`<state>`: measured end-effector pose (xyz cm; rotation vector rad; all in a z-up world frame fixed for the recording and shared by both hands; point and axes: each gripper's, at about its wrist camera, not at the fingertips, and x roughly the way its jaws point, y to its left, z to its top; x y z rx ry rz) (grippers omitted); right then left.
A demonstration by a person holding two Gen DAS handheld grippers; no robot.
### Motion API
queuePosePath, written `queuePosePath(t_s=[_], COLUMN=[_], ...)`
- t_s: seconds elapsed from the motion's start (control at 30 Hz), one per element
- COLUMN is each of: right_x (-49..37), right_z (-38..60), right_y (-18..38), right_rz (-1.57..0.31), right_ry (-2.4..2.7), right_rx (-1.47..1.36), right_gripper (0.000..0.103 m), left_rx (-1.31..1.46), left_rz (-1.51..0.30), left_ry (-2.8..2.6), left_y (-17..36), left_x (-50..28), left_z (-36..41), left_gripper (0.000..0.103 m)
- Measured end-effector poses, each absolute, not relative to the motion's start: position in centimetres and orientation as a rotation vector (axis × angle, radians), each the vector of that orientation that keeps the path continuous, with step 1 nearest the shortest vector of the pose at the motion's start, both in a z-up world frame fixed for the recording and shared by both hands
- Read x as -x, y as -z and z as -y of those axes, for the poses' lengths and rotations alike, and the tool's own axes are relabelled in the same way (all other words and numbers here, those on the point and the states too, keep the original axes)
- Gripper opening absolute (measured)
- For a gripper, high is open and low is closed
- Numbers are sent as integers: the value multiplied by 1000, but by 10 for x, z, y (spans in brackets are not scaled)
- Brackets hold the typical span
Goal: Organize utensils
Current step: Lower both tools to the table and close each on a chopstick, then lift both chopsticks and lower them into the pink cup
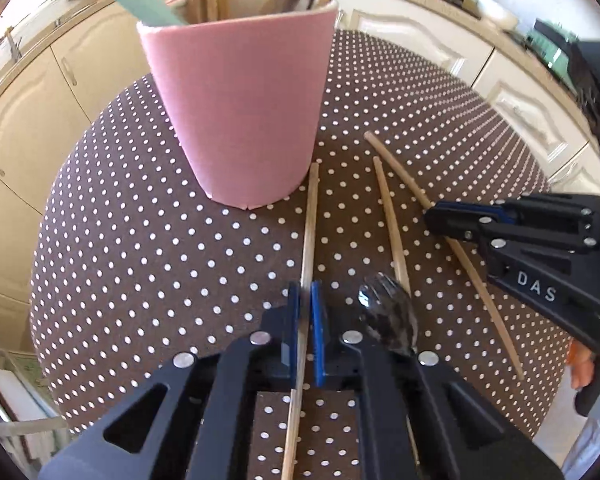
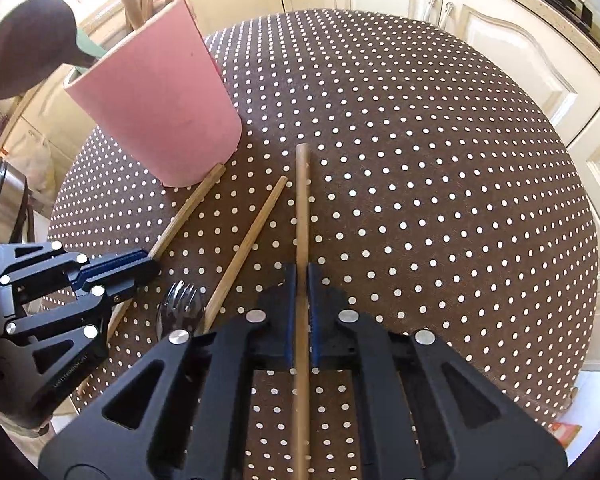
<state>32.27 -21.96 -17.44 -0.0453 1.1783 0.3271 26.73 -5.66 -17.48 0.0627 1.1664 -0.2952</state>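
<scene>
- Utensils lie loose on the desk [image 2: 420, 128], a round top under a brown cloth with white dots; cream kitchen cabinets [image 2: 500, 40] stand behind it
- pink holder [image 1: 236, 108] stands upright near the desk's far left edge and already carries wooden sticks, a green handle and a dark ladle [image 2: 28, 44], so it is likely the place the rest should go
- left tongs [image 1: 306, 312] are clenched on the left chopstick [image 1: 310, 220], gripping it partway along its length, probably so the stick can be tipped upright into the holder; its long axis runs from the near edge toward the holder, far tip just beside the holder's base
- right tongs [image 2: 302, 300] are clenched on the right chopstick [image 2: 302, 208], also partway along; this stick points straight away toward the far edge, to the right of the holder
- middle chopstick [image 2: 246, 248] lies free between the two gripped ones, slanting toward the holder
- fork [image 2: 180, 308] rests near the desk's near edge, between the two tongs, tines pointing away; nothing holds it
</scene>
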Motion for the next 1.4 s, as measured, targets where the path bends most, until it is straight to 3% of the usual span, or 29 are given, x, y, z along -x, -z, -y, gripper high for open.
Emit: queuePosePath(t_s=[0.3, 0.67, 1.0, 1.4], right_x=[-285, -213, -192, -236], right_z=[243, 271, 234, 166], right_y=[153, 95, 29, 17], right_rz=[-1004, -631, -396, -249], right_ry=[-361, -438, -544, -607], right_rx=[-64, -209, -171, -77], right_gripper=[6, 6, 6, 6], left_rx=[-14, 103, 215, 275], left_rz=[-974, -627, -366, -178], left_ry=[353, 452, 392, 289], left_y=[153, 108, 54, 7], left_x=[-209, -141, -157, -210], left_z=[29, -7, -32, -28], left_gripper=[5, 5, 5, 5])
